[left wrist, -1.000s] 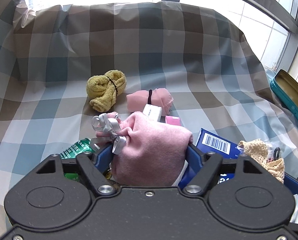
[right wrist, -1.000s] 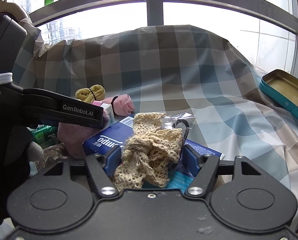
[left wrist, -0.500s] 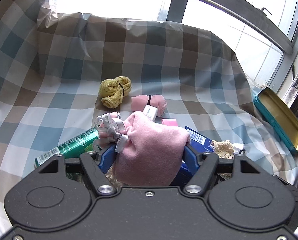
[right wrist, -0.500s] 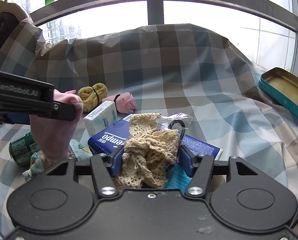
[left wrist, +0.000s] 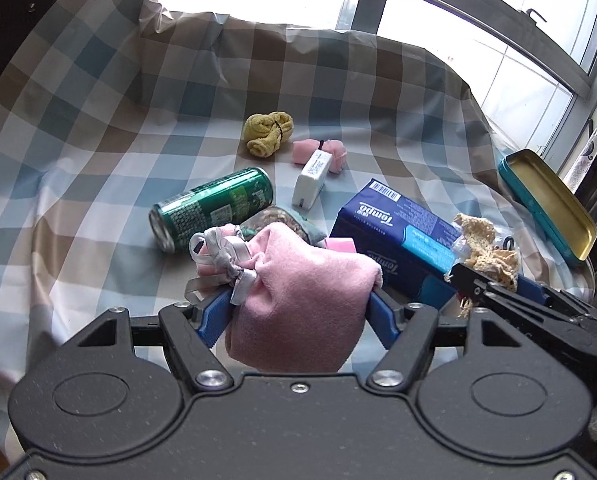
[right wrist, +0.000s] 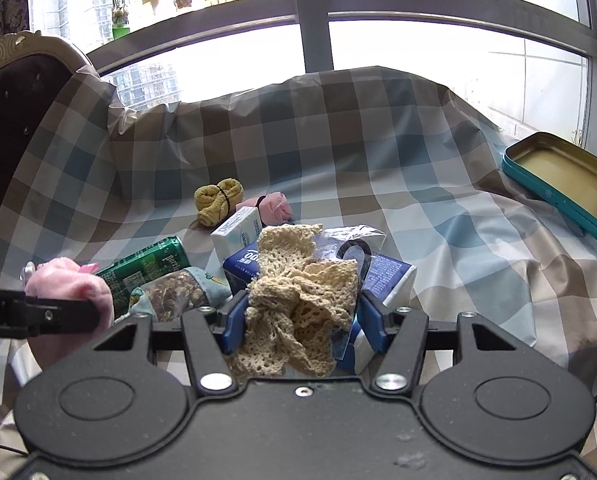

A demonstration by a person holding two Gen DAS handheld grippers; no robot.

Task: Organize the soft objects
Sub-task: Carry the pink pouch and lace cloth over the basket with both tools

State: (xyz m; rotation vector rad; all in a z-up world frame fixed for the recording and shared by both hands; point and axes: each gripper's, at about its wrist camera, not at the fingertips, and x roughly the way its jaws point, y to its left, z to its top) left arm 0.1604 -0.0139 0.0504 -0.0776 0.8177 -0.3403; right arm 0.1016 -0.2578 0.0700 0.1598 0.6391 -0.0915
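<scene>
My left gripper [left wrist: 298,304] is shut on a pink fleece pouch [left wrist: 302,292] with a grey ribbon bow, held above the checked cloth. It shows at the left of the right wrist view [right wrist: 68,288]. My right gripper [right wrist: 298,312] is shut on a cream lace cloth [right wrist: 298,292] in a clear wrapper, over the blue tissue pack [right wrist: 390,276]. The lace also shows in the left wrist view [left wrist: 482,248]. A yellow rolled towel [left wrist: 268,133] and a pink rolled cloth [left wrist: 336,152] lie further back. A patterned soft pouch [right wrist: 178,290] lies by the can.
A green can [left wrist: 214,206] lies on its side. A white tissue packet [left wrist: 312,178] and the blue Tempo pack [left wrist: 398,228] sit mid-cloth. An open teal tin [left wrist: 546,204] lies at the right edge. A dark chair back [right wrist: 14,128] stands left.
My left gripper has risen and pulled back with the pink pouch, uncovering the green can and patterned pouch. The right gripper has kept hold of the lace and barely moved.
</scene>
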